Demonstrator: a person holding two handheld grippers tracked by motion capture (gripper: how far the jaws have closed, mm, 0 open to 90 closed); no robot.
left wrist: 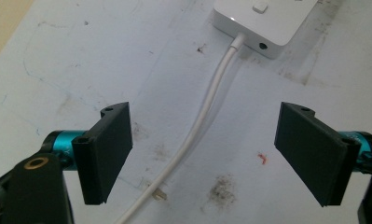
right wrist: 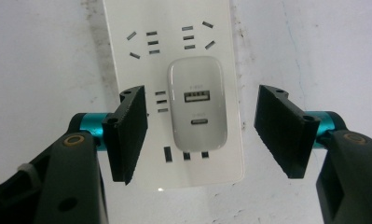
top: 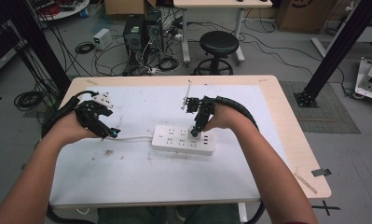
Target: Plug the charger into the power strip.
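Observation:
A white power strip [top: 183, 139] lies in the middle of the white table mat, its white cable [top: 132, 137] running left. A white USB charger [right wrist: 197, 102] is plugged into the strip [right wrist: 174, 154]. My right gripper [right wrist: 200, 130] hovers just above the charger with its jaws apart on either side and the pads clear of it; in the high view this gripper [top: 194, 130] points down at the strip's right part. My left gripper [left wrist: 202, 154] stands open over the cable [left wrist: 197, 126], near the strip's cable end [left wrist: 253, 23], holding nothing. It sits at the left [top: 111, 132].
The mat [top: 127, 172] covers most of a light wooden table [top: 291, 140]. A thin rod [top: 187, 93] stands behind the right gripper. Beyond the table are a black stool [top: 218, 44], computer cases and loose cables on the floor.

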